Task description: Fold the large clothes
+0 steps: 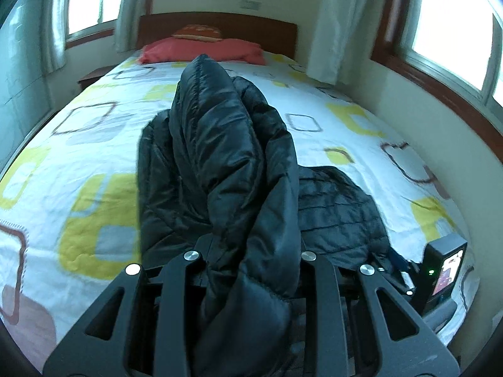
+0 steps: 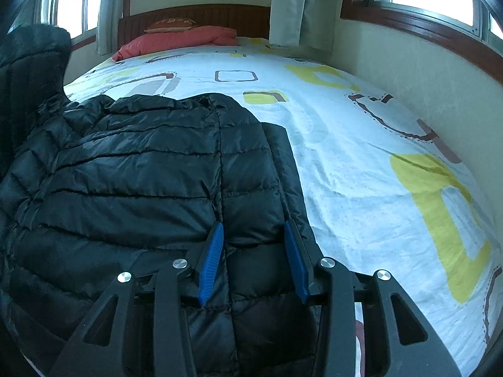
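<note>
Our left gripper [image 1: 251, 251] is clamped on a thick fold of the black puffer jacket [image 1: 226, 157]; the quilted fabric fills the gap between its jaws and hides the pads, and the bundle rises from the grip in a tall, twisted column that leans away from us over the bed. Our right gripper [image 2: 254, 238] stands with its jaws wide apart, the blue pads [image 2: 212, 260] plainly showing; the fingertips rest on or just above the flat part of the jacket, and we cannot tell whether they touch it. Nothing is pinched between them. That flat part of the jacket [image 2: 141, 172] lies spread on the near side of the bed, with its quilted seams running across and one straight edge beside the right gripper's outer finger. At the far left of the right wrist view, the lifted portion rises as a dark mass. Under the jacket is the white bedspread [image 1: 78, 144] printed with yellow, grey and brown rounded squares. Farther off lie a red pillow [image 1: 201, 51] with a smaller orange cushion [image 1: 198, 31] on top, against the wooden headboard [image 1: 251, 28]. Curtains [image 1: 345, 15] hang beside bright windows [image 1: 452, 15] on both sides.
</note>
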The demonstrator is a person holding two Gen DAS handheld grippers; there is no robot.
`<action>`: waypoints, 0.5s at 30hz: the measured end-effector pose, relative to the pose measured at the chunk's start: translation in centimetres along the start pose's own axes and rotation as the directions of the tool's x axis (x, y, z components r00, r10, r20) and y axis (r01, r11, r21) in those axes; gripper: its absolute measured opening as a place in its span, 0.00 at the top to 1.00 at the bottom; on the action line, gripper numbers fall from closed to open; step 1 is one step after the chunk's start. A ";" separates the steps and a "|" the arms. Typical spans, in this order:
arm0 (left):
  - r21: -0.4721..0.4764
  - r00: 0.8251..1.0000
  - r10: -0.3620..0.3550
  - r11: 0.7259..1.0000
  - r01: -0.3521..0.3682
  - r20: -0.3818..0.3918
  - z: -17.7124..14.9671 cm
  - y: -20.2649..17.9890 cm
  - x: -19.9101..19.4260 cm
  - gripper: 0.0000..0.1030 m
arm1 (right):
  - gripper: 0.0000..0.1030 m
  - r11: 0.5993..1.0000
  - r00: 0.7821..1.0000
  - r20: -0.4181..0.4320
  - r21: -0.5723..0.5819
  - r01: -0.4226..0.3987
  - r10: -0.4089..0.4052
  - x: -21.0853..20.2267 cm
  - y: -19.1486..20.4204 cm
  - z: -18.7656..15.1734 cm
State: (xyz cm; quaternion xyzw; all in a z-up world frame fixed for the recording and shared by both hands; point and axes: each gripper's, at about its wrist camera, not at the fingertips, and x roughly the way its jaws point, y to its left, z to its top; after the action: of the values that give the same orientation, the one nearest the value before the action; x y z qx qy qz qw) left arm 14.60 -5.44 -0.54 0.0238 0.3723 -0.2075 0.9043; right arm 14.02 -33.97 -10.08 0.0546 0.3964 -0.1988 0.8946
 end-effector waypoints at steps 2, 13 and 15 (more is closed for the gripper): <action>0.033 1.000 -0.015 0.999 0.015 -0.010 0.0 -1.5 0.7 0.75 | 0.60 1.000 1.000 0.000 0.002 -0.003 0.003 -0.2 0.2 -0.5; 0.152 0.995 -0.039 0.987 0.053 -0.093 -2.3 -7.1 5.7 0.76 | 0.58 1.000 1.000 0.001 0.015 -0.018 0.018 -2.7 2.0 -3.0; 0.173 0.994 -0.034 0.984 0.052 -0.106 -2.8 -7.6 6.5 0.76 | 0.58 1.000 1.000 0.001 0.017 -0.021 0.021 -2.9 2.1 -3.2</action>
State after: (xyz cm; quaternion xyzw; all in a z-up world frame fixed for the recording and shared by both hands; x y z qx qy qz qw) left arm 13.86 -14.15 -6.14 0.1057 0.3989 -0.2575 0.8737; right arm 10.95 -30.30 -10.29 0.0665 0.3936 -0.1928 0.8964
